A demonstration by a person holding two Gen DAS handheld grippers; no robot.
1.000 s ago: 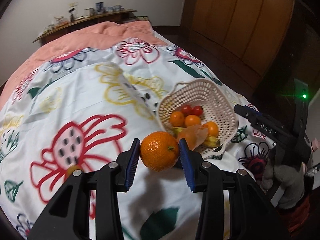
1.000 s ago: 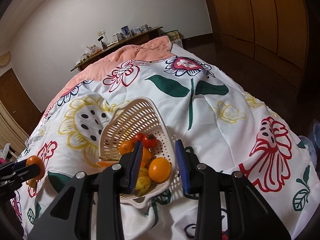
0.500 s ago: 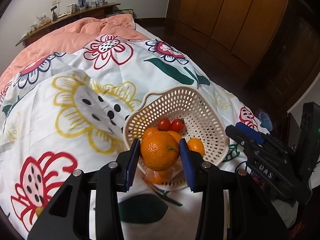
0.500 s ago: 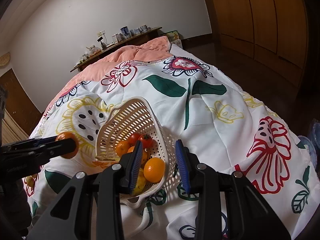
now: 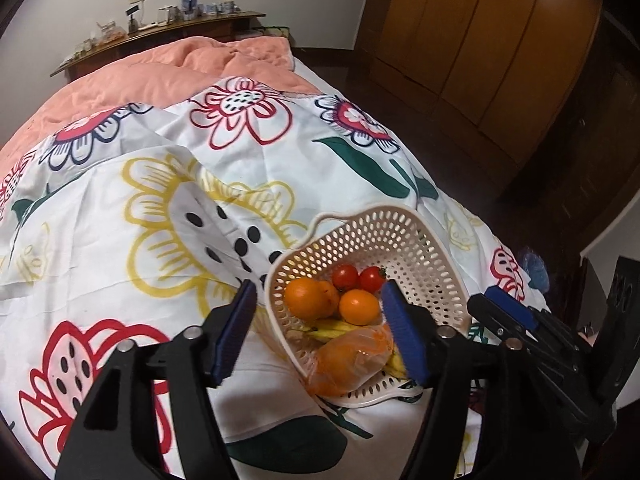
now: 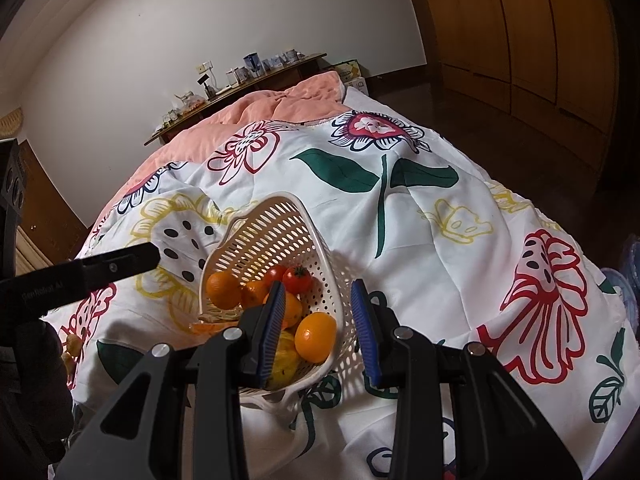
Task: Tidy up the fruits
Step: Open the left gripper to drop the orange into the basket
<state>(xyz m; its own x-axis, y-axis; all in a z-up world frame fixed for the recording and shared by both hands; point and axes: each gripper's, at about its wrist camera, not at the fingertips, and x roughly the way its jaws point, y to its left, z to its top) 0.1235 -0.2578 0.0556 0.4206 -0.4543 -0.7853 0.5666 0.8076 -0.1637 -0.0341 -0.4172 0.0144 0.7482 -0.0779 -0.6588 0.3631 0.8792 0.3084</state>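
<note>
Low in the left wrist frame, left gripper point(image 5: 318, 328) spread wide, blue pads point(image 5: 236, 326) apart with nothing between them, hovering over the near rim of the cream perforated basket point(image 5: 400, 232). Inside the basket: large orange point(image 5: 306, 299) at centre-left, touching a smaller orange point(image 5: 359, 307) to its right, 2 cherry tomatoes point(image 5: 359, 277) just behind them, yellow bananas point(image 5: 332, 326) underneath, and an orange-tinted plastic-wrapped fruit point(image 5: 348, 360) spilling over the lower rim. At right edge of that frame, right gripper point(image 5: 508, 312) reaching in beside the basket.

Lower centre of the right wrist frame, right gripper point(image 6: 320, 330) released too, jaws parted and straddling the basket wall point(image 6: 280, 232), one blue pad point(image 6: 274, 322) inside over the fruit, the other outside on the duvet. Basket tilted toward the camera, with an orange point(image 6: 316, 337) between the pads but untouched. At left of frame, black finger of the left gripper point(image 6: 116, 266) pointing toward the basket.

Under everything, white floral duvet point(image 5: 120, 200) with red, yellow and green prints; peach blanket point(image 5: 160, 76) in the upper left; cluttered wooden shelf point(image 6: 240, 80) against the wall; wooden wardrobe point(image 5: 480, 40) in the upper right.
</note>
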